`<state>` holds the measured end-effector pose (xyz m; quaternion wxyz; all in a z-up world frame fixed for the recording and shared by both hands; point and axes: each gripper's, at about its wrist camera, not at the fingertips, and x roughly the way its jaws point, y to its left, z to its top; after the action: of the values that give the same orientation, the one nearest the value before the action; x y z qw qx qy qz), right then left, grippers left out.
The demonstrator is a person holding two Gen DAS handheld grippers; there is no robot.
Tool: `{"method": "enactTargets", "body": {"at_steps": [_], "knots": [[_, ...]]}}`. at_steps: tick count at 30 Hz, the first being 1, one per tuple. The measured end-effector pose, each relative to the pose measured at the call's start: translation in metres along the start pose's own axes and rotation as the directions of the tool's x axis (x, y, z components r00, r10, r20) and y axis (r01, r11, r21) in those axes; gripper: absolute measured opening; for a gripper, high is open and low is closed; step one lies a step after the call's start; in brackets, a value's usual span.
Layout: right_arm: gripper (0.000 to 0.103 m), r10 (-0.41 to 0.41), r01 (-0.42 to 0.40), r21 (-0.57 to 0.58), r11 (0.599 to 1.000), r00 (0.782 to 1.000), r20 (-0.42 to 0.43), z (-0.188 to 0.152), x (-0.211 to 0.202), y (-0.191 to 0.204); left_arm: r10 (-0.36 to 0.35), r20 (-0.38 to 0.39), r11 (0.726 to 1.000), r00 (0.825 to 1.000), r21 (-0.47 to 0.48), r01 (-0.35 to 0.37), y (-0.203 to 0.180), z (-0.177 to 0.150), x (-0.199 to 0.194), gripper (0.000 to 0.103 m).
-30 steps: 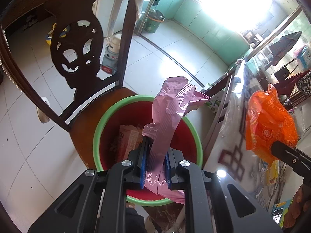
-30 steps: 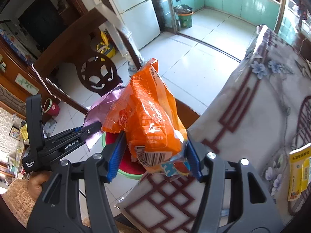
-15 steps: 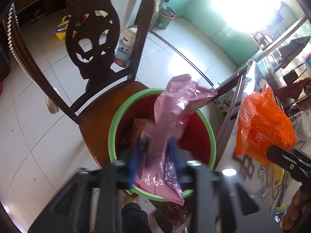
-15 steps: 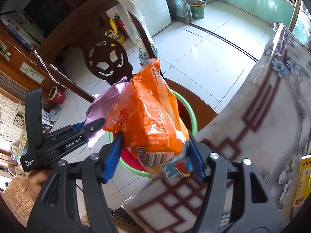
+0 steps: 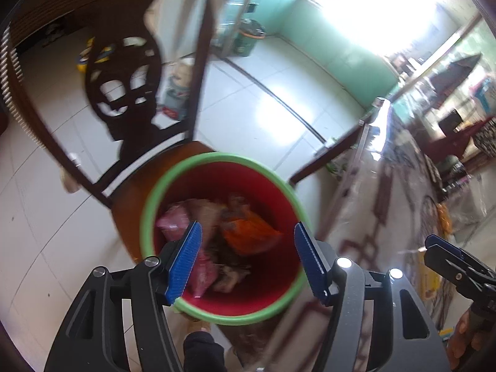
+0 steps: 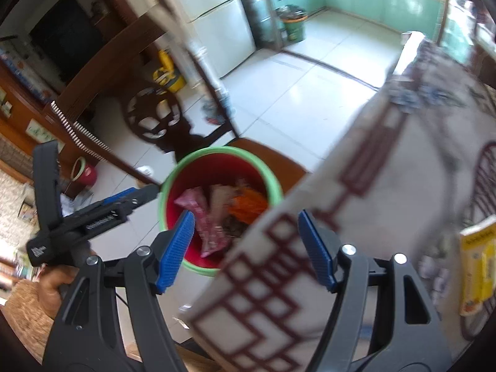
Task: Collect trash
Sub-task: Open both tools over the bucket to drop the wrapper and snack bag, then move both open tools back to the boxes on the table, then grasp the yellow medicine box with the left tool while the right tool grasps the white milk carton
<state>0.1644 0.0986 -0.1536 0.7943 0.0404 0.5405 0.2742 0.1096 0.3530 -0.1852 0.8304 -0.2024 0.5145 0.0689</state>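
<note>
At far left, tiled floor [image 5: 46, 232] lies open beside a dark wooden chair [image 5: 124, 93] with a carved, pierced back. On the chair's brown seat stands a red bucket [image 5: 223, 179] with a green rim; the rim comes close to the seat's edges at front and right.

Inside the bucket lies the trash: a pink bag [image 5: 173, 221] against the left wall, an orange wrapper [image 5: 251, 232] toward the right, and crumpled brownish scraps between them, blurred.

The left gripper [image 5: 248, 259] hangs directly above the bucket's mouth, pointing steeply down. Its blue pads [image 5: 186, 260] stand wide apart, having just been opening, and nothing is between them; the pink bag sits well below, loose in the bucket.

To the right of the bucket, just beside it, the edge of a table [image 6: 387, 201] covered with a pale cloth bearing a dark red lattice pattern cuts diagonally across the view. The table edge overlaps the bucket's right rim in the right wrist view, leaving little room on that side.

The right gripper [image 6: 248, 248] hovers over that table edge, straddling the line where cloth meets bucket. Its jaws are likewise spread wide, having just been opening, and hold nothing; the orange wrapper is down in the bucket.

At far right a yellow packet [image 6: 477, 266] lies on the cloth, well apart from both grippers.
</note>
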Motion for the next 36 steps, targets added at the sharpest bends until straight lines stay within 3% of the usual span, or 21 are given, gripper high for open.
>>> {"method": "enactTargets", "body": {"at_steps": [4, 8, 11, 14, 19, 21, 23, 26, 28, 30, 32, 33, 35, 36], "knots": [[0.068, -0.116, 0.112, 0.084, 0.99, 0.993, 0.036, -0.015, -0.033, -0.061, -0.057, -0.021, 0.995, 0.998, 0.075, 0.059, -0.043, -0.002, 0.005, 0.06], [0.068, -0.255, 0.24, 0.212, 0.947, 0.966, 0.05, -0.035, -0.075, -0.143, -0.119, -0.058, 0.98, 0.991, 0.15, 0.127, -0.093, -0.012, 0.011, 0.06], [0.068, -0.394, 0.365, 0.312, 0.877, 0.919, 0.032, -0.054, -0.109, -0.218, -0.152, -0.095, 0.964, 0.984, 0.207, 0.169, -0.132, -0.027, 0.017, 0.061], [0.068, -0.509, 0.489, 0.32, 0.811, 0.861, -0.024, -0.066, -0.121, -0.274, -0.168, -0.136, 0.95, 0.976, 0.242, 0.197, -0.169, -0.045, 0.024, 0.061], [0.068, -0.526, 0.533, 0.255, 0.807, 0.845, -0.099, -0.083, -0.107, -0.326, -0.192, -0.191, 0.932, 0.963, 0.273, 0.24, -0.234, -0.076, 0.034, 0.061], [0.068, -0.515, 0.527, 0.22, 0.821, 0.85, -0.115, -0.089, -0.098, -0.334, -0.203, -0.204, 0.927, 0.958, 0.276, 0.255, -0.254, -0.085, 0.038, 0.061], [0.068, -0.481, 0.496, 0.195, 0.846, 0.868, -0.122, -0.092, -0.092, -0.342, -0.219, -0.224, 0.922, 0.95, 0.271, 0.276, -0.282, -0.095, 0.043, 0.062], [0.068, -0.39, 0.404, 0.154, 0.902, 0.914, -0.114, -0.096, -0.083, -0.341, -0.235, -0.244, 0.915, 0.941, 0.271, 0.299, -0.315, -0.109, 0.05, 0.068], [0.068, -0.346, 0.361, 0.132, 0.923, 0.93, -0.123, -0.099, -0.079, -0.341, -0.242, -0.25, 0.912, 0.938, 0.271, 0.308, -0.333, -0.118, 0.053, 0.069], [0.076, -0.325, 0.339, 0.099, 0.935, 0.936, -0.14, -0.103, -0.068, -0.338, -0.242, -0.257, 0.913, 0.936, 0.266, 0.309, -0.345, -0.126, 0.056, 0.07], [0.077, -0.298, 0.312, 0.092, 0.945, 0.944, -0.144, -0.108, -0.059, -0.337, -0.233, -0.265, 0.917, 0.936, 0.26, 0.302, -0.357, -0.134, 0.06, 0.071], [0.076, -0.293, 0.309, 0.103, 0.946, 0.946, -0.14, -0.109, -0.058, -0.338, -0.224, -0.268, 0.92, 0.937, 0.26, 0.294, -0.361, -0.137, 0.062, 0.071], [0.053, -0.285, 0.304, 0.145, 0.942, 0.949, -0.134, -0.112, -0.058, -0.344, -0.212, -0.274, 0.925, 0.938, 0.254, 0.284, -0.367, -0.14, 0.066, 0.071], [0.053, -0.268, 0.288, 0.176, 0.941, 0.955, -0.128, -0.115, -0.059, -0.348, -0.208, -0.277, 0.927, 0.938, 0.251, 0.28, -0.371, -0.142, 0.069, 0.071]]}}
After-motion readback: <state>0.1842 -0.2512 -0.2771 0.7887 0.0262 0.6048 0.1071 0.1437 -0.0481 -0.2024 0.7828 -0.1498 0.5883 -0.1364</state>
